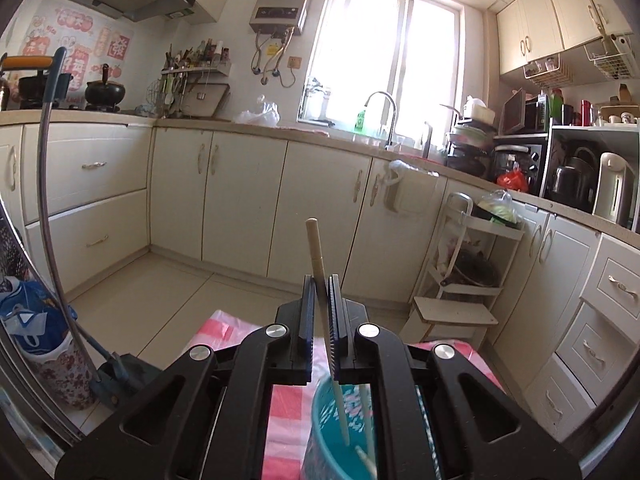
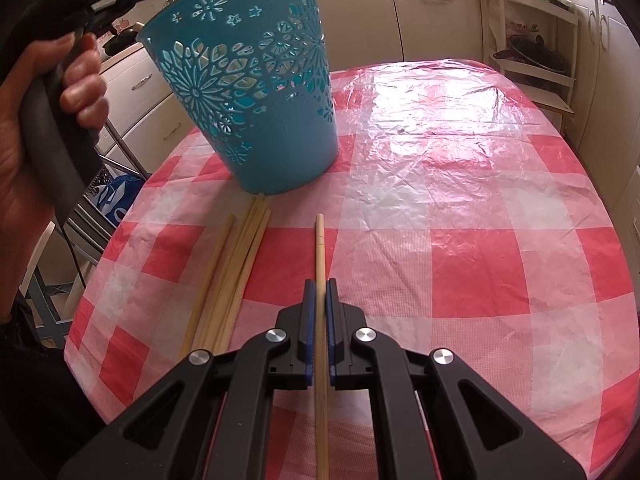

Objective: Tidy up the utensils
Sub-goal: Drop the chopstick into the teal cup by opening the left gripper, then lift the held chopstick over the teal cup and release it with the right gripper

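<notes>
Mid-transfer of chopsticks into the basket. Right gripper (image 2: 320,292) clamped on one pale wooden chopstick (image 2: 319,248), slim and round, running forward past the jaws. Left of those jaws, a loose bundle of chopsticks (image 2: 236,268) flat on the glossy, crinkled red-checked tablecloth (image 2: 440,200). Beyond the bundle, the teal plastic basket (image 2: 256,92), tapered, pierced with floral cutouts. Left gripper (image 1: 320,292) pinched on another chopstick (image 1: 314,248), tip apparently inside the basket below, though blurred. Next: loosen the left grip, then carry the right stick over the rim.
</notes>
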The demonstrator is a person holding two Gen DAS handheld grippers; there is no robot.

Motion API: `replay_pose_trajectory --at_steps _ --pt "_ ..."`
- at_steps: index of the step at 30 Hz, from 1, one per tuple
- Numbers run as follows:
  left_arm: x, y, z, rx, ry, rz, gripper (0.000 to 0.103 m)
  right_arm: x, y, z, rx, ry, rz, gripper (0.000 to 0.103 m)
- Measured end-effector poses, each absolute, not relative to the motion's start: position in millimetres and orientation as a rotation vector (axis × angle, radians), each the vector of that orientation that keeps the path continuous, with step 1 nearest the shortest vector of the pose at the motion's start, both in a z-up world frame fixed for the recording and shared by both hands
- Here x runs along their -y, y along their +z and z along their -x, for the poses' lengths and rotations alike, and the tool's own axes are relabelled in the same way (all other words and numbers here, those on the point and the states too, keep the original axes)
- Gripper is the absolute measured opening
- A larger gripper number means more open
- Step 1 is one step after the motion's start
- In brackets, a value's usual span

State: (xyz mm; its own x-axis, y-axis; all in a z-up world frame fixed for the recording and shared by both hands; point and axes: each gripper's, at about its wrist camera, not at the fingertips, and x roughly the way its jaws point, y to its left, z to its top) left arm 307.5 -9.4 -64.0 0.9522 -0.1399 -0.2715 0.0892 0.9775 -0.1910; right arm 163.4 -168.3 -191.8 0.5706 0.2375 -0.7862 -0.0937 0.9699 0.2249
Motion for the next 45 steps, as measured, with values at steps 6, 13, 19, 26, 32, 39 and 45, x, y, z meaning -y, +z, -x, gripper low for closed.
replay_pose_trajectory --at_steps 6,13,19,26,32,39,45 --pt "-7.1 -67.6 -272.4 -0.350 -0.112 0.170 0.044 168.9 -191.6 -165.0 -0.950 0.206 -0.154 0.005" --pt "-40.1 -67.7 -213.8 -0.384 -0.065 0.234 0.068 163.1 -191.2 -163.6 -0.948 0.190 -0.108 0.006" --pt "-52.3 -79.7 -191.5 -0.435 -0.051 0.261 0.073 155.4 -189.9 -157.5 -0.943 0.157 -0.040 0.005" --pt "-62.9 -84.9 -195.4 -0.478 -0.047 0.282 0.073 184.4 -150.5 -130.5 -0.870 0.203 -0.287 0.005" --pt "-68.9 -86.1 -199.3 -0.505 -0.049 0.330 0.074 191.6 -63.8 -139.6 -0.620 0.272 -0.391 0.005" --pt "-71.4 -90.2 -204.3 -0.532 -0.052 0.365 0.076 172.4 11.3 -225.8 -0.376 0.279 -0.443 0.006" --pt "-68.9 -91.4 -210.9 -0.560 -0.066 0.384 0.076 163.8 11.0 -295.3 -0.329 0.168 -0.470 0.006"
